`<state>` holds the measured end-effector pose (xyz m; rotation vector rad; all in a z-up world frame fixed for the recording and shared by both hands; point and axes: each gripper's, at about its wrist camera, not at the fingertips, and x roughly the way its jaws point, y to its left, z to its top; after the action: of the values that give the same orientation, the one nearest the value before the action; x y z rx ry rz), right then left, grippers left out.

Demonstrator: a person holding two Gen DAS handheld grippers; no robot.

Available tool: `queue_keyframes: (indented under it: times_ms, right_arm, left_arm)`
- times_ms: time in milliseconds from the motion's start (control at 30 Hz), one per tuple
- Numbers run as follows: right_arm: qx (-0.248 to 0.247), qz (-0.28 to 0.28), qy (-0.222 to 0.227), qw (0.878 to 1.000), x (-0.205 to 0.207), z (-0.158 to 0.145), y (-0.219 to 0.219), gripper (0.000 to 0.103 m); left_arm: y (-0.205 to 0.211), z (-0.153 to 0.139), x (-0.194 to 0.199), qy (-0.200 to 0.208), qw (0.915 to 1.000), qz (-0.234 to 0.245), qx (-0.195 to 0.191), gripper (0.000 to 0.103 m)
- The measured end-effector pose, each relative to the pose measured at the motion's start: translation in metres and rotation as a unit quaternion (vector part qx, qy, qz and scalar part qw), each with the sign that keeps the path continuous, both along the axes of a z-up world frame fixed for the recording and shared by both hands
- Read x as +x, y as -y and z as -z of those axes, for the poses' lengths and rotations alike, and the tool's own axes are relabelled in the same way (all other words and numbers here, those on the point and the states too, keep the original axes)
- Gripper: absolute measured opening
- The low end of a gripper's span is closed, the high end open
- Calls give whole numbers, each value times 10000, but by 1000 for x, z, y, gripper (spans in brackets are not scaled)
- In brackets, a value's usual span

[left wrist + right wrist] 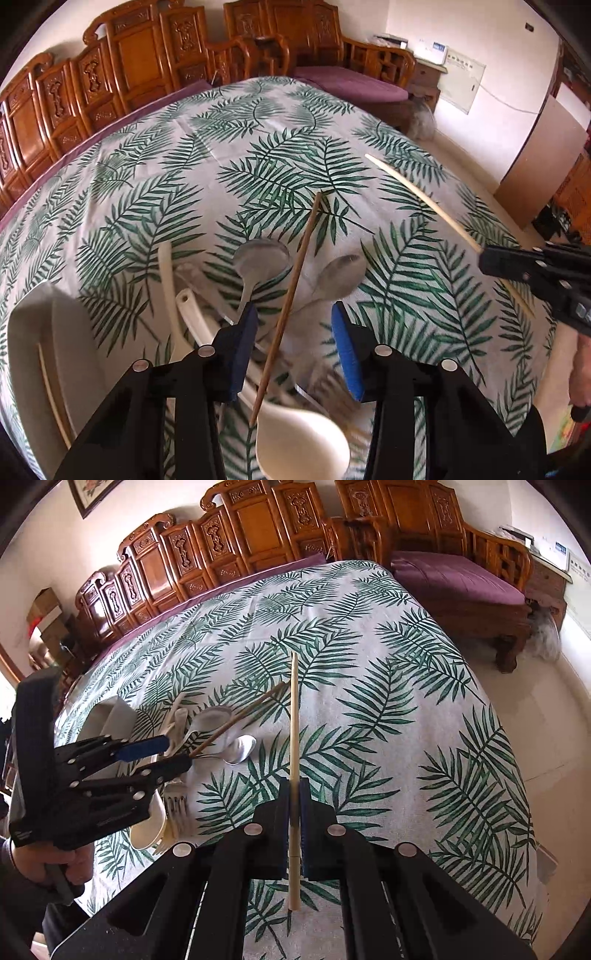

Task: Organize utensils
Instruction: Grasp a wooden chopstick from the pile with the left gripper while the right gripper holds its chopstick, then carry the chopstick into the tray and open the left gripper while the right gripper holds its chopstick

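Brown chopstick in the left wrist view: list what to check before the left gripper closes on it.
1. Brown chopstick lies between the left gripper's pads: ok.
2. Pads pressing on it: not ok, there is a gap on both sides.
3. Nothing else in the closing path: not ok, a metal spoon and a white spoon lie right beneath.
4. Brown chopstick free of the pile under it: cannot tell.
5. Right gripper clamped on the pale chopstick: ok.
6. Right gripper clear of the left gripper: ok, it is off to the side.
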<state>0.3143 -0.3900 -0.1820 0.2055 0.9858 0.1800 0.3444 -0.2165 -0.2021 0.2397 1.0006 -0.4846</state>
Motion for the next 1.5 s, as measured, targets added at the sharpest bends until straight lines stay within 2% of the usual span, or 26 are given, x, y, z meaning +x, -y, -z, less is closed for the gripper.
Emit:
queue_keyframes:
  times_ms: [133,433,633,700,733,800,933,1300,1500]
  right_arm:
    - [56,-7,13,10000,-1,-1,0,6]
    - [145,-20,-39,9999,0,0,1,6]
    - [185,-17,-30,9998,0,-1,2,6]
    - [174,-20,-35,9998,0,-1,2,6]
    - [169,-23,-38,9998,0,-1,2,6]
    - [170,-26,-36,9998,-1,-2,1,6]
    - [153,-40,-23,9999,-2,-3,-2,6]
    - [54,-160,110,9998,-6,-13,-12,6]
    - [-15,-229,162,9996,-7,-17,-18,6]
  left_arm:
    - [7,5,13,-66,10000,-42,2,37]
    - [18,14,31,-150,9999,-35,21,24]
    - [23,19,33,-193,9997,4,124,23]
    - [24,21,33,-250,9995,-11,179,18]
    - [23,22,33,-266,9995,-17,183,9]
    - [21,22,32,-216,9996,-26,206,6]
    - [13,13,30,-174,9994,-195,212,5]
    - [-5,-38,0,238,9996,-120,-15,4]
    - [-20,-57,-19,385,9992,-94,-35,5]
